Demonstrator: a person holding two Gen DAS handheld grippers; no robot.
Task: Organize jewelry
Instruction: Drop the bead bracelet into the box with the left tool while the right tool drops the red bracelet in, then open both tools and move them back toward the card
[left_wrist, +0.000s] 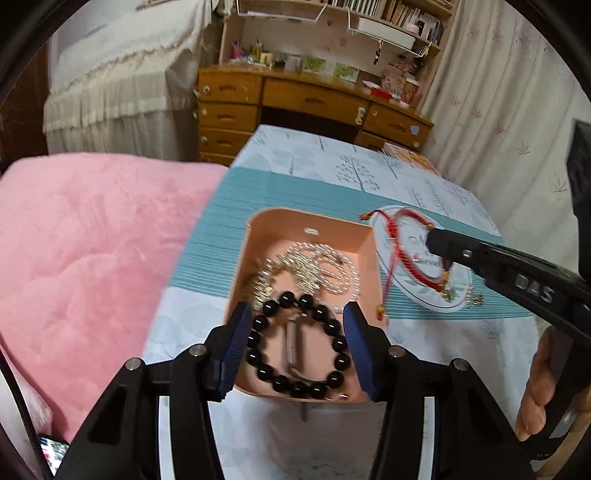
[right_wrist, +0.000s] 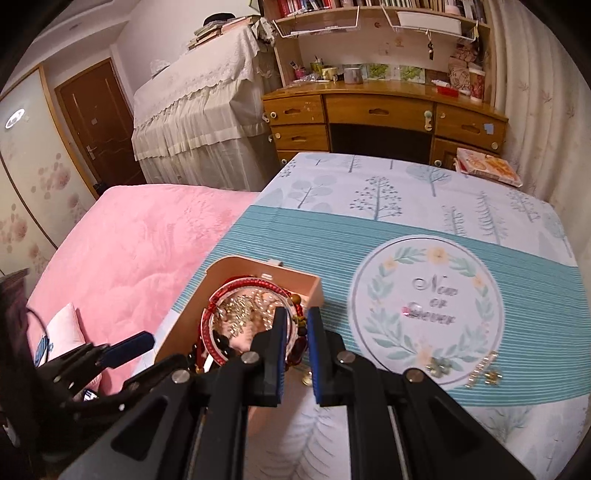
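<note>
Two grippers over a jewelry box on the bed.
Left gripper (left_wrist: 295, 347) spread wide above the black round-bead bracelet (left_wrist: 297, 349) lying in the peach plastic box (left_wrist: 258, 229); right gripper (right_wrist: 297, 354) pinches a red braided cord bracelet (left_wrist: 400, 251) beside it.

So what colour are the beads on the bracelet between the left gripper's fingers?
Glossy black, all round beads; the beaded bracelet shows best in the left wrist view, inside the pink box.
</note>
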